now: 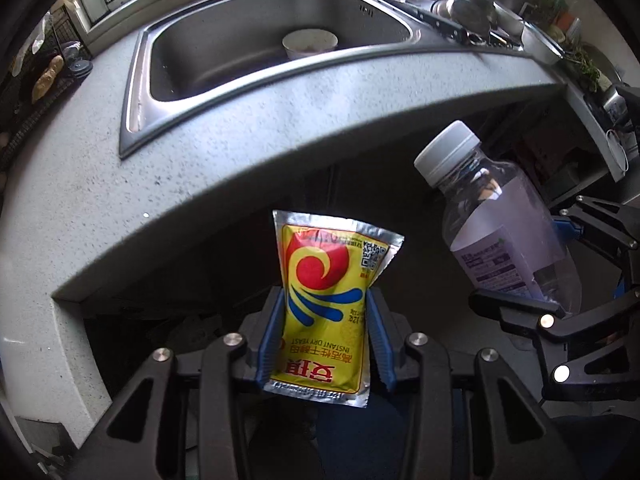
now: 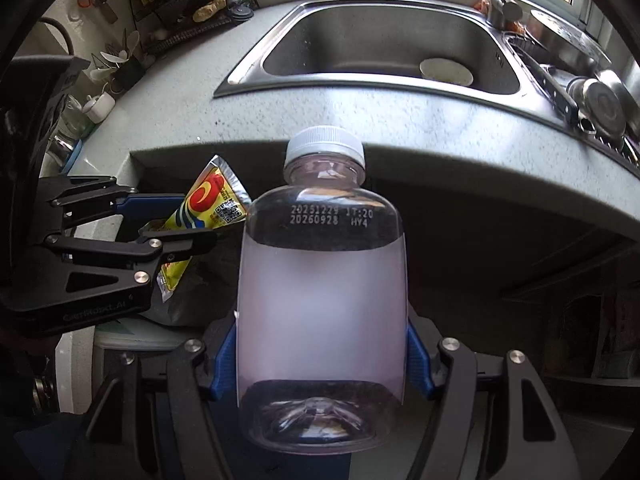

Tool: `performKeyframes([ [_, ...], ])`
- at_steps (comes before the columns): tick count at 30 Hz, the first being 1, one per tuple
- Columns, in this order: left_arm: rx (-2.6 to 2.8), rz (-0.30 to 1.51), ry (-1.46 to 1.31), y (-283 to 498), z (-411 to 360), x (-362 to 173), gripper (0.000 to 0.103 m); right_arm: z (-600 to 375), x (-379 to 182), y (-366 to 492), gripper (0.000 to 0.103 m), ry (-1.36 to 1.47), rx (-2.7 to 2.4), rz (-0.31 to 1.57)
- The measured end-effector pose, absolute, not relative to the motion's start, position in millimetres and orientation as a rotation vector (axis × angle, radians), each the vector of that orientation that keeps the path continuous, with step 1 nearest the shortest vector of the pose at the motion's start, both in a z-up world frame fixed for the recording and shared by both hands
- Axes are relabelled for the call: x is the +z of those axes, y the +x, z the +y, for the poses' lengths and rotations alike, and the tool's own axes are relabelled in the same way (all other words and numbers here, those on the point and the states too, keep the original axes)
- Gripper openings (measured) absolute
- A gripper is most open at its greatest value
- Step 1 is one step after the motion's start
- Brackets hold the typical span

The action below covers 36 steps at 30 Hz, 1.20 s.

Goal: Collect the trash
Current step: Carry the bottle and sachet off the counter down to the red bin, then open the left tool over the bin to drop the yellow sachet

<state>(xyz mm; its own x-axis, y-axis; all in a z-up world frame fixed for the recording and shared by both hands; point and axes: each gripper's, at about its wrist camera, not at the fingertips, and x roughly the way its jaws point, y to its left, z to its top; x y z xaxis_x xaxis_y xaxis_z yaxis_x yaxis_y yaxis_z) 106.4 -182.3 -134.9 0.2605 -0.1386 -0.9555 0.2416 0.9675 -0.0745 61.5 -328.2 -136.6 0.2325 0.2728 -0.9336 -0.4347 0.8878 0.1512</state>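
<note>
Now the left gripper (image 1: 326, 332) has its jaws clamped on a yellow dry-yeast packet (image 1: 326, 304), the right gripper (image 2: 322, 354) grips a clear plastic bottle (image 2: 322, 292); both hang beyond the surface (image 1: 160, 168) edge.

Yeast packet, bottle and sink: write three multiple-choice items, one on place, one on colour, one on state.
1. Where is the white bowl?
A. in the sink
B. on the counter
C. in a hand-held gripper

2. What colour is the bottle cap?
A. red
B. white
C. green

3. What does the left hand-held gripper hold?
A. nothing
B. a spoon
C. the yeast packet

Answers: 1 A, the bowl sits in the basin. 2 B, the cap on the clear bottle is white. 3 C, blue pads press both sides of the yellow packet.
</note>
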Motion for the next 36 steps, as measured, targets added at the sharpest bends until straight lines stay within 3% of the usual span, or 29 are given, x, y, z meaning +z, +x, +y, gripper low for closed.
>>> performKeyframes([
  [7, -0.252, 1.352, 0.085, 116, -184, -229, 0.039, -336, -212, 66, 0.065, -0.13, 0.452, 1.286],
  [19, -0.255, 1.446, 0.053, 140, -197, -434, 0.039, -326, -409, 97, 0.065, -0.155, 0.436, 1.39],
  [33, -0.308, 1.538, 0.083, 156, -226, -596, 0.041, -346, -528, 112, 0.065, -0.057, 0.331, 1.417],
  [36, -0.341, 1.541, 0.088, 158, -230, -606, 0.049, -348, -535, 113, 0.065, -0.041, 0.32, 1.418],
])
